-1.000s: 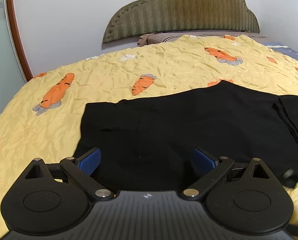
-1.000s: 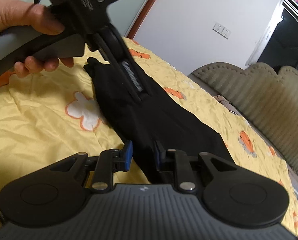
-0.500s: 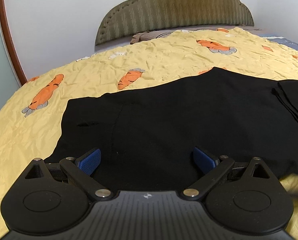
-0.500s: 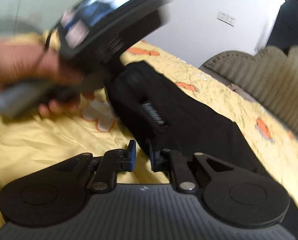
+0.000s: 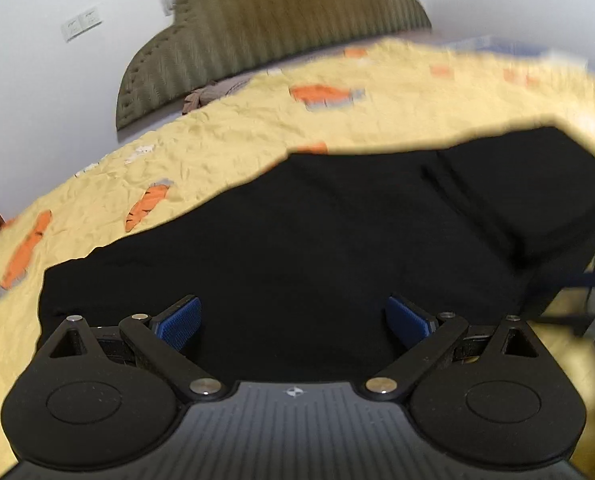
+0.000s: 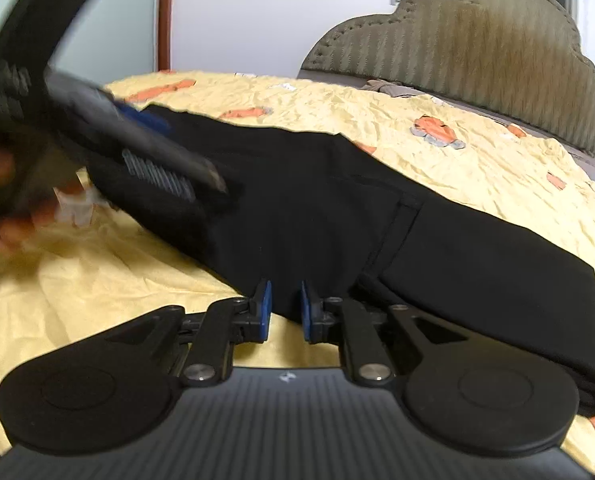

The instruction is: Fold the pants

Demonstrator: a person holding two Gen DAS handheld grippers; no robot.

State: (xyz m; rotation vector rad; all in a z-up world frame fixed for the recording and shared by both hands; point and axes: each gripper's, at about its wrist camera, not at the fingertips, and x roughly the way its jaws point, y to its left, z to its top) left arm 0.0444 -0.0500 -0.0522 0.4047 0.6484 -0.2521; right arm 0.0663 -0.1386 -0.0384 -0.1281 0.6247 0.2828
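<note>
Black pants point(image 5: 337, 240) lie flat on the yellow bedspread, with one end folded back over itself at the right point(image 5: 537, 200). My left gripper point(image 5: 293, 320) hovers low over the pants' near edge, open wide, nothing between its blue pads. In the right wrist view the pants point(image 6: 337, 208) run from upper left to lower right. My right gripper point(image 6: 285, 312) is at their near edge; its jaws stand a narrow gap apart and are opening, the fabric's edge showing in the gap, not pressed. A hand point(image 6: 5, 236) holds the blurred left gripper at the left.
An olive padded headboard point(image 5: 277, 32) stands at the far end of the bed. A carrot-print bedspread point(image 5: 237, 136) covers it. A brown cloth point(image 5: 209, 94) lies by the headboard. A brown door frame point(image 6: 165, 16) rises beyond the bed's left side.
The left gripper slid right along the pants toward the folded end and rolled. The right gripper rolled level and its jaws narrowed from their earlier grip on the fabric.
</note>
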